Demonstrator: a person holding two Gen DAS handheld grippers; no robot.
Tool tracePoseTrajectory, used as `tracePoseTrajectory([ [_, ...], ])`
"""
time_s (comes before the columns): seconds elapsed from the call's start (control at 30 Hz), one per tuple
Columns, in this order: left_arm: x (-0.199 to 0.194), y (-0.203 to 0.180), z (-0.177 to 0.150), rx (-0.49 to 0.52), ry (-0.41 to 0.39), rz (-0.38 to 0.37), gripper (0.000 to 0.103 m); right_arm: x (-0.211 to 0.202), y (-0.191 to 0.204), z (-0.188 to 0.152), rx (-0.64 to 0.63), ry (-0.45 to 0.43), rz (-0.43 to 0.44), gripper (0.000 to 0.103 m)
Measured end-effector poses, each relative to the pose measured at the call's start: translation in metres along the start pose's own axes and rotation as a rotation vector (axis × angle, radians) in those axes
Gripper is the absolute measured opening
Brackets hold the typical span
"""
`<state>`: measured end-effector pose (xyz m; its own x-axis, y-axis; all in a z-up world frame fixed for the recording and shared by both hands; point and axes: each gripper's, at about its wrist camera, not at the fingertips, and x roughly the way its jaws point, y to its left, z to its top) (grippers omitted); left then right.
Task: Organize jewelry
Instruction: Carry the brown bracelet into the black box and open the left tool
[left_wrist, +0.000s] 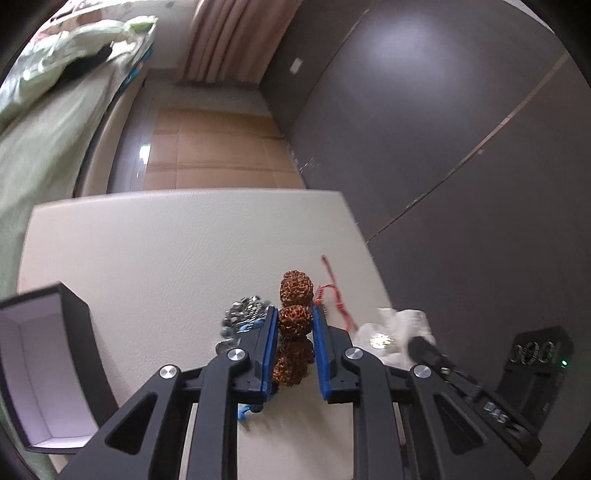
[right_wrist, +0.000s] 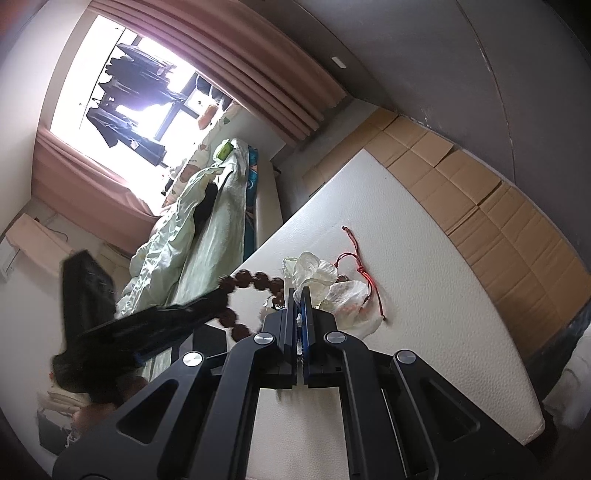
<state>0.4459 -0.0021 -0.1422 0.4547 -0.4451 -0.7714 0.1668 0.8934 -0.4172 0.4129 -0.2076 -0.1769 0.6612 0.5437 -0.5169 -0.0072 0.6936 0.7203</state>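
The left gripper reaches forward over the table, its two blue-padded fingers set a narrow gap apart and pressed against a strand of brown beads between them. In the right wrist view it shows as a dark, blurred shape coming in from the left. The right gripper sits to the right of it, tilted over the table, with its fingers closed almost flat together on a thin bit of white plastic. From the left wrist view its black body appears at the near right.
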Motion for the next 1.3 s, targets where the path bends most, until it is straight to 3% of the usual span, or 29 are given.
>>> tracePoseTrajectory([
  [0.33, -0.068, -0.008, 0.008, 0.034, -0.109, 0.009, 0.016, 0.001, 0.016, -0.004, -0.045, -0.012, 0.037, 0.003],
  [0.7, -0.150, 0.039, 0.004, 0.002, -0.217, 0.110, 0.016, 0.016, 0.065, -0.023, -0.124, 0.017, 0.161, 0.003],
  [0.83, -0.167, 0.063, -0.007, -0.030, -0.221, 0.135, 0.016, 0.026, 0.084, -0.031, -0.155, 0.049, 0.182, 0.003],
  [1.13, -0.150, 0.122, -0.039, -0.093, -0.160, 0.248, 0.017, 0.040, 0.111, -0.047, -0.236, 0.088, 0.200, 0.003],
  [1.3, -0.131, 0.134, -0.047, -0.098, -0.117, 0.284, 0.018, 0.046, 0.115, -0.053, -0.232, 0.112, 0.202, 0.003],
])
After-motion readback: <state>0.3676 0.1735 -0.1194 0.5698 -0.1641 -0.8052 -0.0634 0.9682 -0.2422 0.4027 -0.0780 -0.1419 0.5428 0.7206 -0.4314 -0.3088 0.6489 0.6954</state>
